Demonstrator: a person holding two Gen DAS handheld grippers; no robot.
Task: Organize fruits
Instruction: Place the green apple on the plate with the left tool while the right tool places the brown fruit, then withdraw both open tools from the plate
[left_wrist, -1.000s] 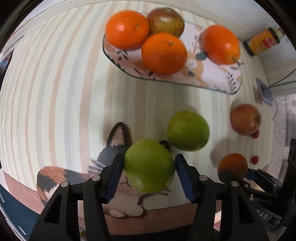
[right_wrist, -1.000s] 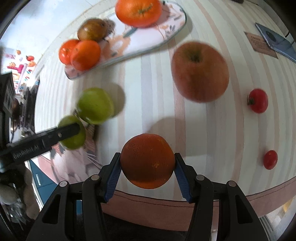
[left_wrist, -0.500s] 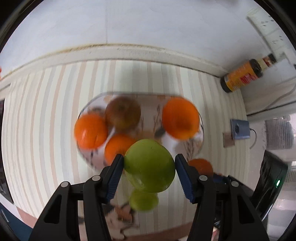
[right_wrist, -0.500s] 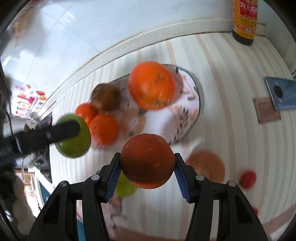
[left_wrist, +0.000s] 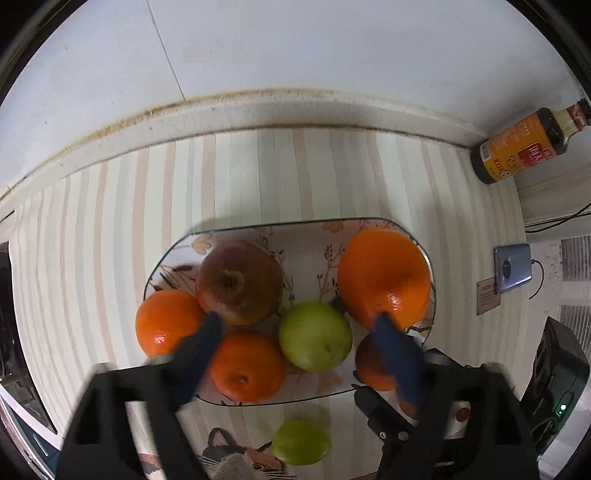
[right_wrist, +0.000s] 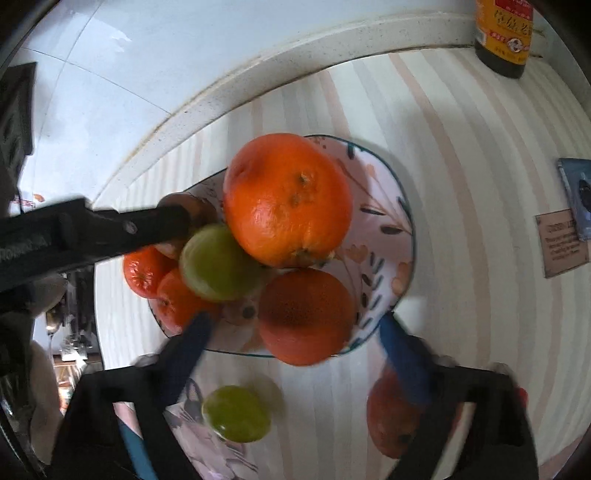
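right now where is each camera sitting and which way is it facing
Left wrist: on the left hand-held gripper, looking down over the plate toward the wall; its open blue fingers show.
Right wrist: on the right hand-held gripper, looking down at the plate from its right end; its open fingers and the left tool show.
Shared: plate, green apple, sauce bottle.
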